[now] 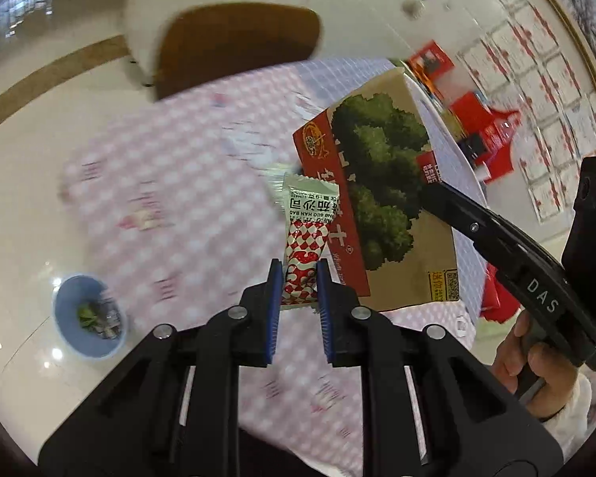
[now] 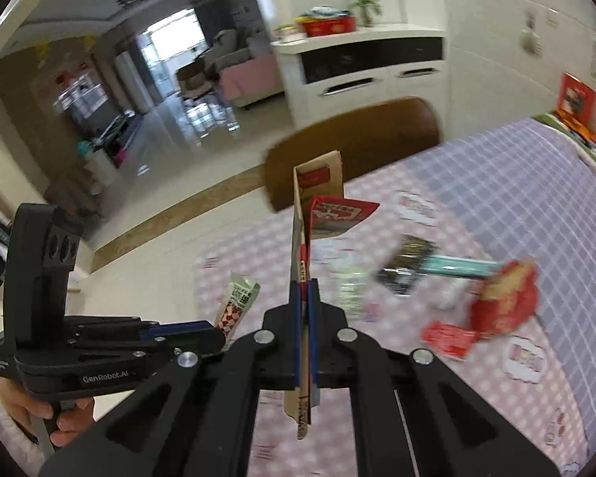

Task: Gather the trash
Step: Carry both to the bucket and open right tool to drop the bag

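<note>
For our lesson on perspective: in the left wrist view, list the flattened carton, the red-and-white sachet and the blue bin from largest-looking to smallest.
1. Flattened carton, clearly largest.
2 and 3. Red-and-white sachet and blue bin fill similar areas. The sachet is much nearer the camera, so I won't rank them.

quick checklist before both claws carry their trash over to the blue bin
1. Left claw gripping the red-and-white sachet: ok, pads pinch its lower end.
2. Right claw gripping the flattened carton: ok, shut on its edge.
3. Blue bin in sight: ok, on the floor beside the table, some trash already inside.
4. Room in the bin for the carton: cannot tell.
5. Table cleared of trash: not ok, the red wrapper, a small red packet and a teal-handled item remain.
</note>
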Action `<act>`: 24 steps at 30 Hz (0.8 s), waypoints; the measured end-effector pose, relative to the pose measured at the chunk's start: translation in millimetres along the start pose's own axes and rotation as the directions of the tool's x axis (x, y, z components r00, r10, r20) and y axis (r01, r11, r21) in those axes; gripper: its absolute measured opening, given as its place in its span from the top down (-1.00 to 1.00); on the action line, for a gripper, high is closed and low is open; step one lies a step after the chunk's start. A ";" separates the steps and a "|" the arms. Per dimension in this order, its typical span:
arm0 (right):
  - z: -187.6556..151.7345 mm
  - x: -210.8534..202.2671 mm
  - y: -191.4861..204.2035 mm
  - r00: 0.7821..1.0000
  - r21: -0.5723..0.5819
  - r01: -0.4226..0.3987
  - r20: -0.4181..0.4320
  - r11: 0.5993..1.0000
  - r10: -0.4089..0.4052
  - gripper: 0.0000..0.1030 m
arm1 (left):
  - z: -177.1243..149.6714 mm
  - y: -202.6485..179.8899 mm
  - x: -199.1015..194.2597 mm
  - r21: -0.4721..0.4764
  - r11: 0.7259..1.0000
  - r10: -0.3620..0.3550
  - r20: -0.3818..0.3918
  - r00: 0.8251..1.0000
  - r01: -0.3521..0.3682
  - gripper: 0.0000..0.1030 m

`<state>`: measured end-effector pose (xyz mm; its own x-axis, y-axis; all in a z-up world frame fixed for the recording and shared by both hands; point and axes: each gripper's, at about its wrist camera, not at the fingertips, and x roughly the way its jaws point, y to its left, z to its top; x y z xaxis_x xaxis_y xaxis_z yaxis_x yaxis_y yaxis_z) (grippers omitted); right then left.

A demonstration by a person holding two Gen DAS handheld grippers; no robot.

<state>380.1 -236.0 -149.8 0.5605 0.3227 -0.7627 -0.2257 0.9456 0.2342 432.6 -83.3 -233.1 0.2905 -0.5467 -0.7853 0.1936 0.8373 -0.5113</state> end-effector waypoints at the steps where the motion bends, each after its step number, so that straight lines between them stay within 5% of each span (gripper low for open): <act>1: 0.3 4.6 13.4 1.000 -0.008 -0.021 -0.005 1.000 0.021 0.92 | -6.4 17.7 -14.7 -0.024 1.000 0.020 0.012 1.000 -0.019 0.67; 7: -7.5 48.5 114.1 0.984 -0.074 -0.165 -0.078 0.984 0.159 0.92 | -44.5 114.5 -70.9 -0.163 0.980 0.123 0.033 0.992 -0.116 0.67; 14: -38.5 124.5 211.7 0.940 -0.093 -0.284 -0.224 0.954 0.258 0.92 | -94.9 222.0 -111.9 -0.341 0.912 0.245 0.002 0.970 -0.230 0.67; 24: -79.3 204.9 278.0 0.912 -0.103 -0.244 -0.363 0.964 0.192 0.92 | -133.5 302.1 -120.0 -0.468 0.838 0.291 -0.050 0.956 -0.279 0.67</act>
<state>369.0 89.8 -288.7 0.1781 0.4608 -0.8694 -0.4361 0.8290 0.3501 331.0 235.8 -339.9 0.2872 -0.2788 -0.9164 -0.3572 0.8565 -0.3725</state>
